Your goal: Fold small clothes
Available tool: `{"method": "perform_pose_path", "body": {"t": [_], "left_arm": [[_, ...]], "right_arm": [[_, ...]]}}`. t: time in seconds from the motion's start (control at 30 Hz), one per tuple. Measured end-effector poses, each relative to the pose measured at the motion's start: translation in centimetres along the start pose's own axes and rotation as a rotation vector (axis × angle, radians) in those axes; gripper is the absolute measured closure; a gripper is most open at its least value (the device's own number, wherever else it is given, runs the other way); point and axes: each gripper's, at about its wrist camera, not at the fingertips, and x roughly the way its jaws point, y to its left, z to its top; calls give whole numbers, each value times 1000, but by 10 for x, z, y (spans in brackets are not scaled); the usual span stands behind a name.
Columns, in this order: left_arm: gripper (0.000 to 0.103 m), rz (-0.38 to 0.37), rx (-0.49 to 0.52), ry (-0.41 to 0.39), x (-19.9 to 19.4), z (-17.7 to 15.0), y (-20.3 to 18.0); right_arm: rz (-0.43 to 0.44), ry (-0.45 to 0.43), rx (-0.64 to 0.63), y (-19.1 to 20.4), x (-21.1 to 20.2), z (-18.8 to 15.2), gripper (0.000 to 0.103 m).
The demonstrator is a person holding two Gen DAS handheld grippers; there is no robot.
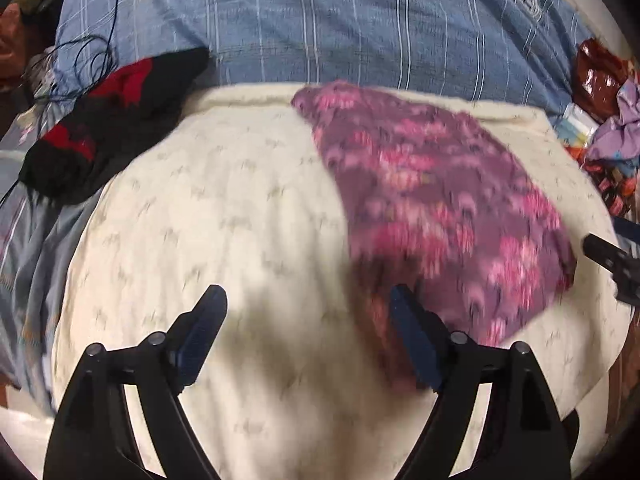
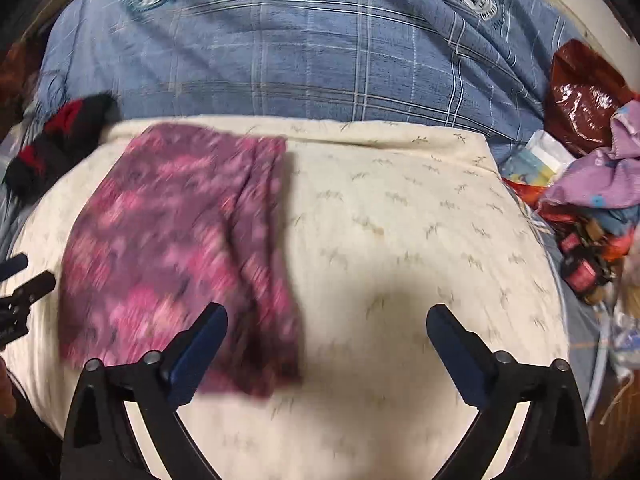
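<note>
The purple-and-pink patterned garment (image 1: 436, 208) lies flat, seemingly already folded over, on the cream blanket (image 1: 224, 208), between the two grippers. The left gripper (image 1: 308, 332) and right gripper (image 2: 326, 344) both hover with fingers spread wide, holding nothing. To fold well, each should probably pinch a near corner cleanly, lift evenly, and lay edge to edge without dragging the blanket.

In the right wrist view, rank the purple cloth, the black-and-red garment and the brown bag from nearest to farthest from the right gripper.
1. Purple cloth: lying on the cream blanket, by the left finger of the right gripper.
2. and 3. Black-and-red garment, far left, and brown bag, far right: too close to call.
</note>
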Motion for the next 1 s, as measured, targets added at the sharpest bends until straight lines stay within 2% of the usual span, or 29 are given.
{"method": "perform_pose_path", "body": {"t": [0.13,0.37,0.57,0.93,1.0], "left_arm": [[19,62,17,-54,-21,-22,-2],[19,66,45,-79,-39,-40,-11],[19,40,74,-86,-47,-46,-26],[19,-9,100,-84,-52,-50,-45],[19,-21,111,-110,-56,-51,-48]], "right_arm": [[12,-33,-23,13,-28,-20,1],[5,-68,-74,31,-51,-36,0],[21,-87,-52,29,-64,-40,0],[-5,-90,-14,14,-71,-50,0],[-10,-89,-15,13,-70,-51,0]]}}
